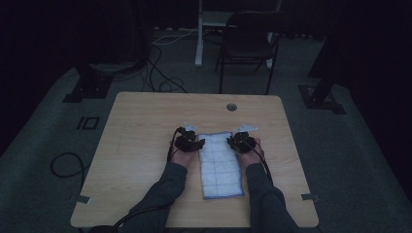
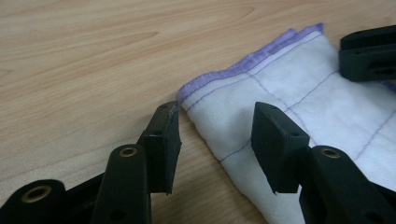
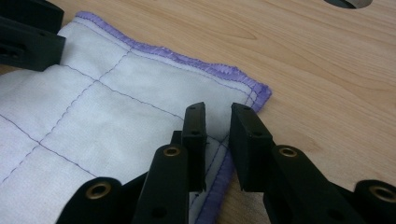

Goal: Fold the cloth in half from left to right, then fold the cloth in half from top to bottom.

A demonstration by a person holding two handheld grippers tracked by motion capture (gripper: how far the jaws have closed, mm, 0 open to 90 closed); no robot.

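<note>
A white cloth point(image 1: 221, 165) with purple hem and purple grid stitching lies folded into a long strip on the wooden table point(image 1: 145, 126). My left gripper point(image 1: 189, 142) is at its far left corner. In the left gripper view this gripper point(image 2: 217, 140) is open, one jaw on bare wood and the other over the cloth point(image 2: 289, 107), astride the left edge. My right gripper point(image 1: 241, 142) is at the far right corner. There its jaws point(image 3: 217, 135) stand close together, with the hem of the cloth point(image 3: 140, 93) pinched in the narrow gap.
A round cable hole point(image 1: 231, 107) sits near the table's far edge. A dark folding chair point(image 1: 248, 43) and a white post point(image 1: 199, 34) stand on the floor beyond. Cables trail over the floor on the left point(image 1: 65, 165). Bare wood surrounds the cloth.
</note>
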